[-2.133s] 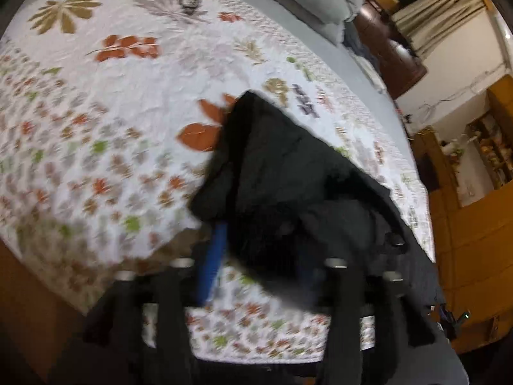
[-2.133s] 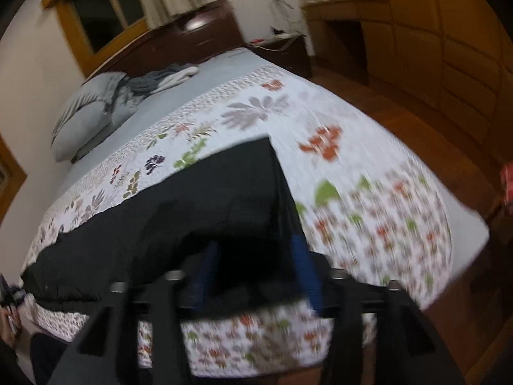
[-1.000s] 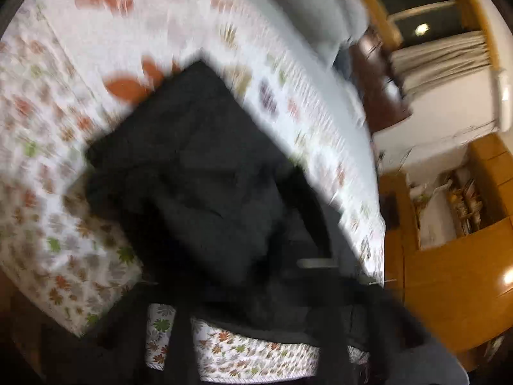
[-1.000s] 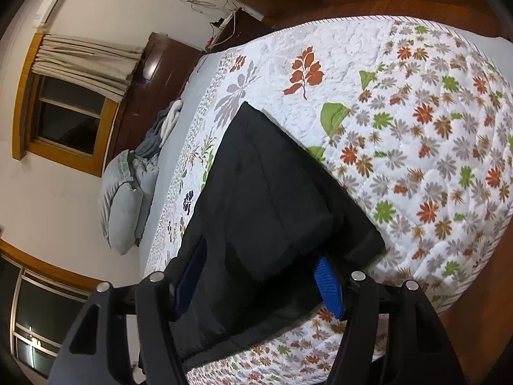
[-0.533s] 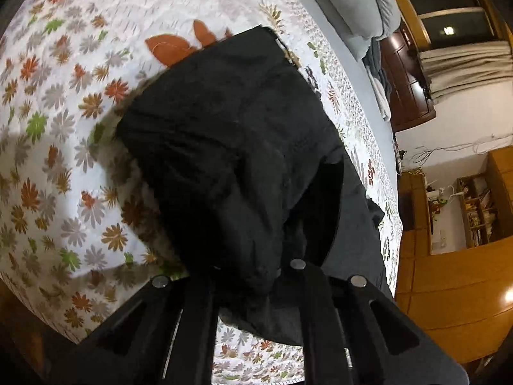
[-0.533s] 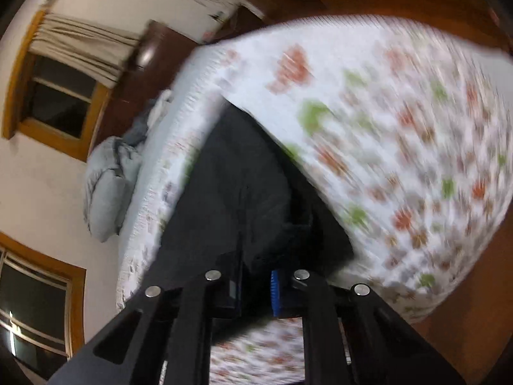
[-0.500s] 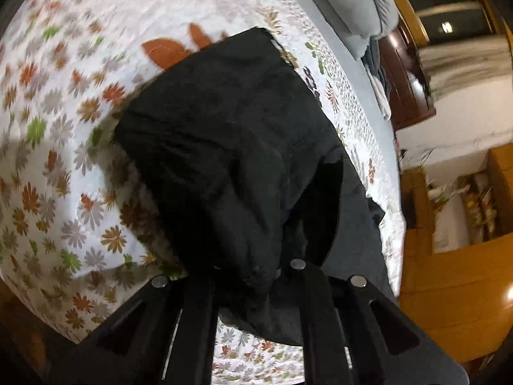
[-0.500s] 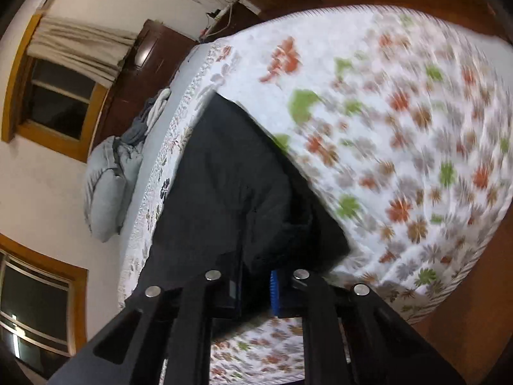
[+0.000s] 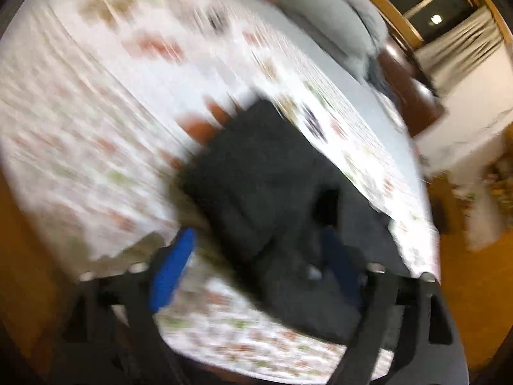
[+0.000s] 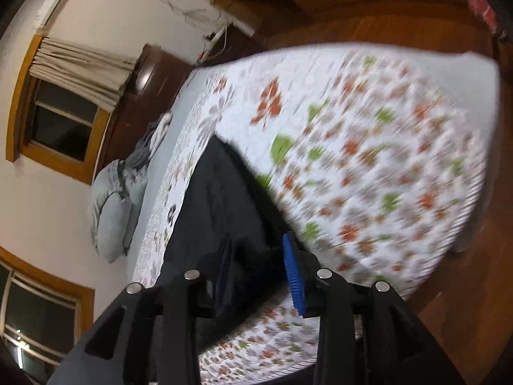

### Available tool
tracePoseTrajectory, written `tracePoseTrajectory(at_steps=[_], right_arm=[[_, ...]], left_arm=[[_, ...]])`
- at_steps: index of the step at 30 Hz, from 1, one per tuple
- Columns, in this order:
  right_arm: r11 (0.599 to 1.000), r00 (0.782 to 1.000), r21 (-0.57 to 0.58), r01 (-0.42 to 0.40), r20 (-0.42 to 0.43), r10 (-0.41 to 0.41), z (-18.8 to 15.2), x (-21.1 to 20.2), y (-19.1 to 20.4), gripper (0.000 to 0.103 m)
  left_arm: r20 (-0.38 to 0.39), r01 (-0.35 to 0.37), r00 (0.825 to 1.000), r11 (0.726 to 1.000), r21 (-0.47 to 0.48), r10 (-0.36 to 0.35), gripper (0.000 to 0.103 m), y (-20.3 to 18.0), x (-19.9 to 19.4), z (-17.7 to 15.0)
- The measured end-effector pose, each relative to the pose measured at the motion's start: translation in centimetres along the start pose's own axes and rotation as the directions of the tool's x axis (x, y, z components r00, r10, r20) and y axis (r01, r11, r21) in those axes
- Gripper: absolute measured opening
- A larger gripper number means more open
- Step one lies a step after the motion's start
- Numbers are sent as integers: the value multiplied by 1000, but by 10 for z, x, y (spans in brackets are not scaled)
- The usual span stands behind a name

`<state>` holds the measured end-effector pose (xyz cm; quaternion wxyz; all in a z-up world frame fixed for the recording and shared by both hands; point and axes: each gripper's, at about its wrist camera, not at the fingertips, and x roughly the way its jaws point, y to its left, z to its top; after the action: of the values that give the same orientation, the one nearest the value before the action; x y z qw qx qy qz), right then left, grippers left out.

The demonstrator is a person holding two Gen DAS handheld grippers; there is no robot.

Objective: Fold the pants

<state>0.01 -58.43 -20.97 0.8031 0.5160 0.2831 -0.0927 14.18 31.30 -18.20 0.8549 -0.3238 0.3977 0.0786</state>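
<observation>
Pants point(image 9: 266, 173), black, folded, lying on flowered bedspread point(image 9: 80, 122) near bed's edge. Left gripper point(image 9: 253, 263) just sprung wide, clear of cloth. Right gripper point(image 10: 259, 272) just parted partway, cloth between pads, not pinched.

Motion blur is smearing the white floral quilted bedspread point(image 9: 96, 102) in both views, and the black fabric pants point(image 10: 218, 199) are running behind the right gripper's point(image 10: 259, 272) black frame.

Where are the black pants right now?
The folded black fabric pants lie on the floral quilt near the bed's edge, directly ahead in both wrist views.
</observation>
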Motion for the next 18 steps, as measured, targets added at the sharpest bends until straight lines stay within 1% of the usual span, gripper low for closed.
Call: tracePoseTrajectory(at_steps=[1,3,4,6,7,8,9,11,12,13,14,15,16,17,18], right_arm=[[1000,999,-2,14,30,-14,2,-10,-1,34],[999,996,-31,23,83,-21,3,-27,6,34],[998,996,-54,17,88,-13,1,-31,9,34],[991,998,-131,-5,66,13,-5,-28,31,34],[987,998,-157,-20,50,28,-8,-23,40,34],[982,998,-179,-53,12,56,-12,-12,51,34],[981,998,-185,-61,-2,61,-14,-4,59,34],[979,997,-192,-67,-42,60,-17,18,64,34],[981,997,-187,-59,-63,48,-17,29,61,34],[983,997,-179,-39,-73,27,-18,36,54,34],[987,996,-160,-18,-89,4,-15,47,44,26],[989,995,-146,-9,-103,-6,-13,53,36,20],[991,994,-137,3,-107,-18,-10,56,30,10],[991,993,-131,12,-113,-27,-6,58,23,7],[993,992,-117,-6,-123,-9,-4,56,18,7]], left_arm=[[45,-29,999,999,20,28,83,-2,-16,3],[90,-8,996,999,53,4,85,-7,-33,7],[97,5,995,996,92,-14,86,-17,-36,12],[84,39,995,987,159,-53,87,-37,-31,18],[65,71,994,978,197,-85,88,-51,-20,23],[45,87,994,971,221,-99,89,-56,-10,26],[21,91,995,968,236,-99,89,-62,-1,25],[-67,81,996,966,246,-66,88,-73,39,33],[-92,54,995,968,245,-32,87,-70,53,35],[-127,12,992,971,240,19,84,-66,70,33],[-158,-7,986,973,230,45,82,-60,85,33],[-168,-12,984,976,217,49,82,-56,92,33],[-166,-6,985,976,217,43,82,-53,96,35],[-167,-9,985,976,219,46,82,-54,97,35],[-171,-14,984,975,220,53,82,-55,98,36]])
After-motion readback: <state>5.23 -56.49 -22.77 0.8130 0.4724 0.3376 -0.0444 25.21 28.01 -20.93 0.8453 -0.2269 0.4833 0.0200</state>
